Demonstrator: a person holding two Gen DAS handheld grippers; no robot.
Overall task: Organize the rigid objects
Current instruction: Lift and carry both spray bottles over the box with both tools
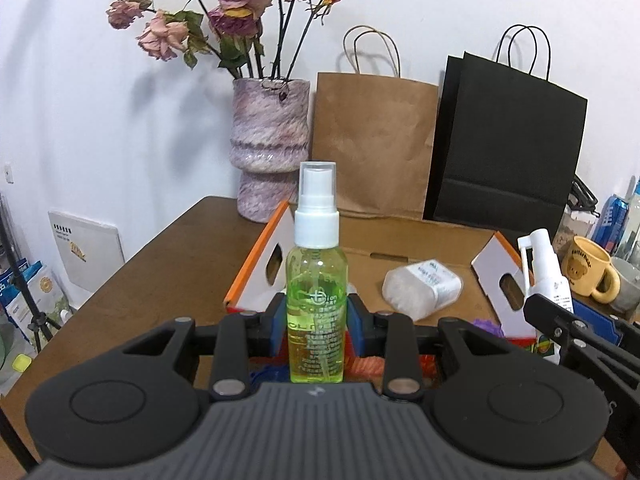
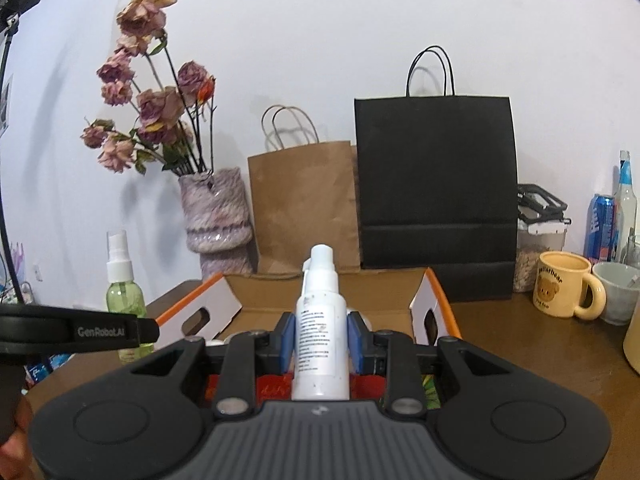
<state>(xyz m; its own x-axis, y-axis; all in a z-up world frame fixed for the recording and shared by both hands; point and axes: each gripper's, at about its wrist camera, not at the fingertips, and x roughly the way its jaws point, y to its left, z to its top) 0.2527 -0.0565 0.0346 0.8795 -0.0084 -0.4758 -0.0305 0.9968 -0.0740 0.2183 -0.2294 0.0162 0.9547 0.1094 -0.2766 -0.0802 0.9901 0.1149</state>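
You have a bottle in each gripper: the left gripper (image 1: 316,332) is clamped on the green spray bottle (image 1: 316,304), the right gripper (image 2: 320,344) on the white spray bottle (image 2: 320,340), both upright above the open cardboard box (image 2: 332,296) on the tabletop (image 1: 160,264). You look mid-carry; next, pick a clear spot and set each down upright before releasing.

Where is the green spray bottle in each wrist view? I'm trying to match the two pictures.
Left wrist view: the green spray bottle stands upright at centre, clamped in the left hand-held gripper.
Right wrist view: the same bottle sits at the left edge, behind the other gripper's black body.
Shared landmark: the black paper bag against the wall.
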